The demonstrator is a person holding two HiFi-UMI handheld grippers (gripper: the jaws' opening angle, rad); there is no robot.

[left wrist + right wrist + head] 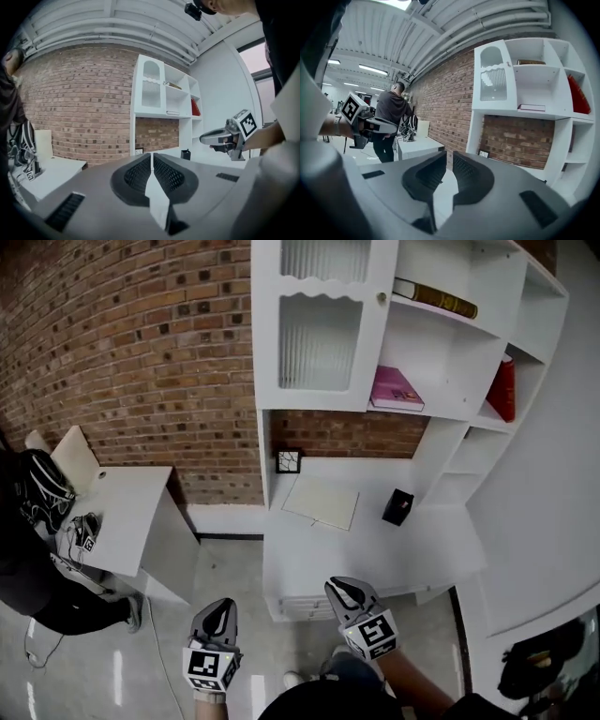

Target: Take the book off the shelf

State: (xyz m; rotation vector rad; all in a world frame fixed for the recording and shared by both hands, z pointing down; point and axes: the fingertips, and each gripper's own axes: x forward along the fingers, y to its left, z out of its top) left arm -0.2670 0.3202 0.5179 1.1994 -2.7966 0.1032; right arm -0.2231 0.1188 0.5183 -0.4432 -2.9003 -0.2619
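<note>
The white shelf unit (450,371) holds a pink book (396,390) lying flat on the middle shelf. A brown book (436,298) lies on the shelf above, and a red book (502,388) leans in the right compartment. The same pink book (531,107) shows in the right gripper view. Both grippers hang low in front of the desk, far below the shelves. My left gripper (217,615) (152,155) is shut with nothing in it. My right gripper (349,594) (450,154) also has its jaws together and empty.
On the white desk (375,549) under the shelves lie a pale notebook (322,501), a small black box (397,507) and a small picture frame (289,461). A white side table (131,512) stands at the left, with a person in black (28,568) beside it.
</note>
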